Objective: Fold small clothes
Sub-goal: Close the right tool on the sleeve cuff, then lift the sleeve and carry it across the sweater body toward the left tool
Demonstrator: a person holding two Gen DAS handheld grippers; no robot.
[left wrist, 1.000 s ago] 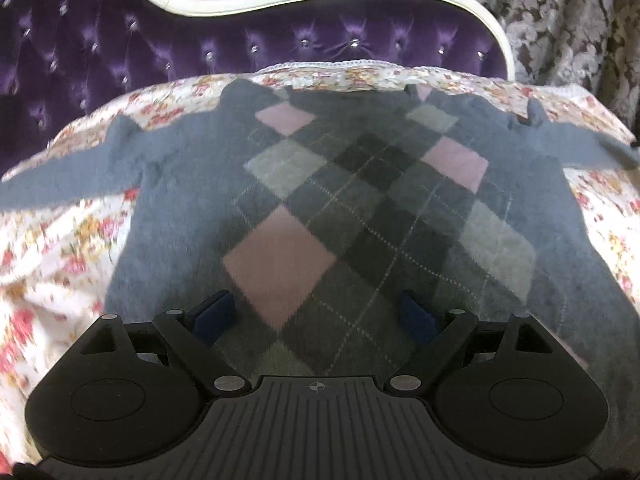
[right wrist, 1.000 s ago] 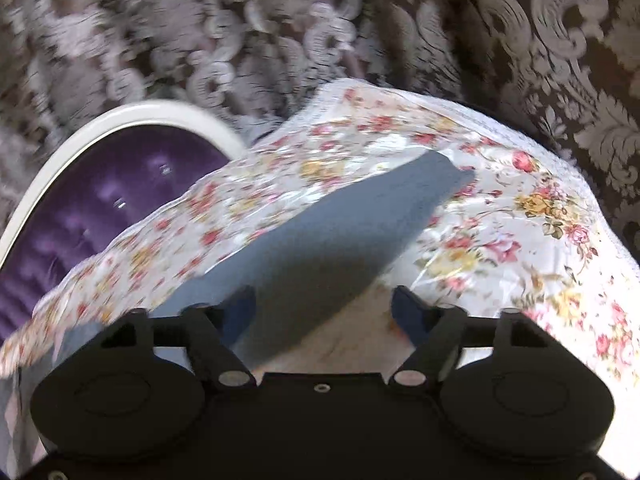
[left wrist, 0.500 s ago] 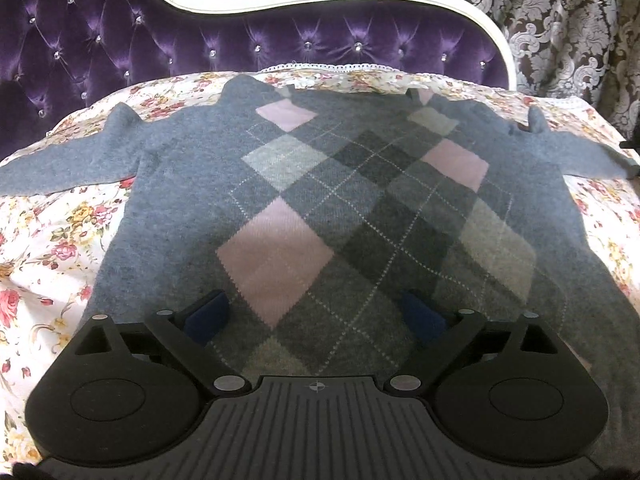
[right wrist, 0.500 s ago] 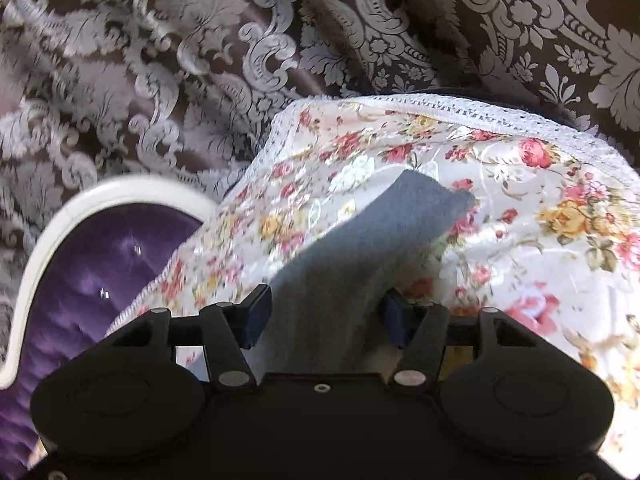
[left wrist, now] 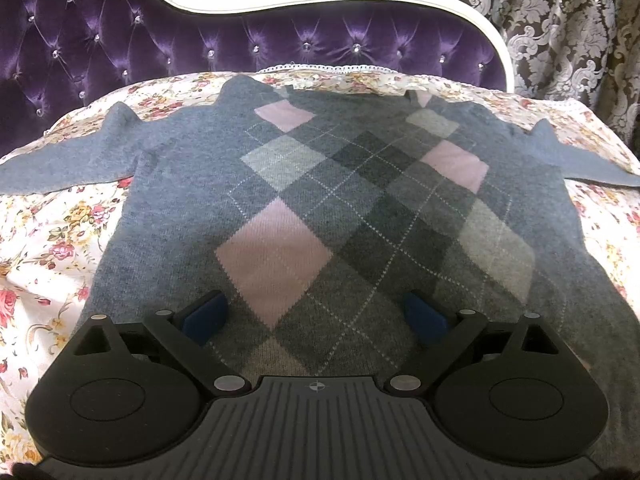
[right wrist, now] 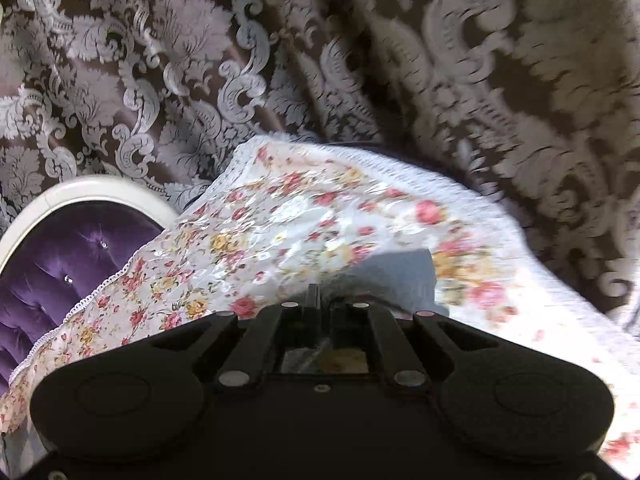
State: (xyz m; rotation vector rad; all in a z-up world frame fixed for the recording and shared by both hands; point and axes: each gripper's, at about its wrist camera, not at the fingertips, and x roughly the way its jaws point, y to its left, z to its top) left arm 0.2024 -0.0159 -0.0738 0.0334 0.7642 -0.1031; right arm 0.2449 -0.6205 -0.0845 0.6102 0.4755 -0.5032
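Grey argyle-knit sweater (left wrist: 320,200): flat on floral bedspread (left wrist: 52,240), hem between spread fingers of left gripper (left wrist: 316,316). Right gripper (right wrist: 320,300): fingers together, pinching grey sleeve end (right wrist: 404,276).
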